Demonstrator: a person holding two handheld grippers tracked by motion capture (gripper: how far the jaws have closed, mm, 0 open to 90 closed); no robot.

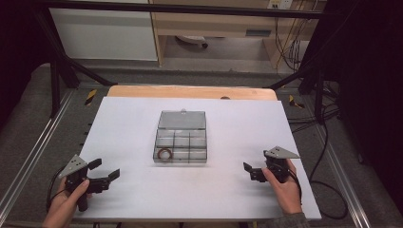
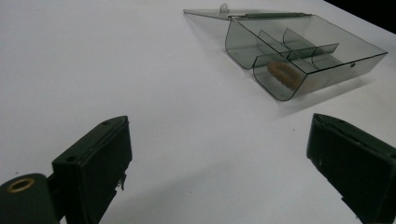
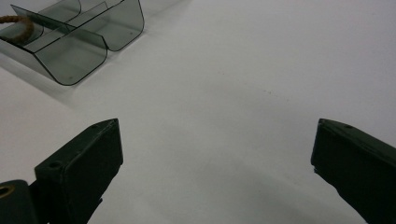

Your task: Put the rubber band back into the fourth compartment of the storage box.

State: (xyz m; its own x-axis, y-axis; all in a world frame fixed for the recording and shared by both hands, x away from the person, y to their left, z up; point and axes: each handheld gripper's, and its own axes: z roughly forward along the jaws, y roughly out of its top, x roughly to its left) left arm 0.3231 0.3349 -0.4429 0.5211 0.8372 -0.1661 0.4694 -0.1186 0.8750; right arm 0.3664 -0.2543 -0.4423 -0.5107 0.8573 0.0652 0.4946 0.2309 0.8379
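A smoky clear compartment box [image 1: 181,138] lies in the middle of the white table with its lid [image 1: 182,119] folded back flat. A brown ring [image 1: 165,154] rests in its near-left compartment; the same ring [image 2: 284,74] shows through the box wall [image 2: 327,56] in the left gripper view, and the ring [image 3: 16,28] sits in the box [image 3: 74,51] at the top left of the right gripper view. My left gripper [image 1: 104,170] is open at the near left, held in a hand. My right gripper [image 1: 248,170] is open at the near right, nothing between its jaws.
The white sheet [image 1: 237,128] covers a wooden table whose far edge [image 1: 190,91] shows. Black frame bars [image 1: 62,61] stand at both sides. Cables [image 1: 328,156] trail on the floor to the right. Bare sheet lies between each gripper and the box.
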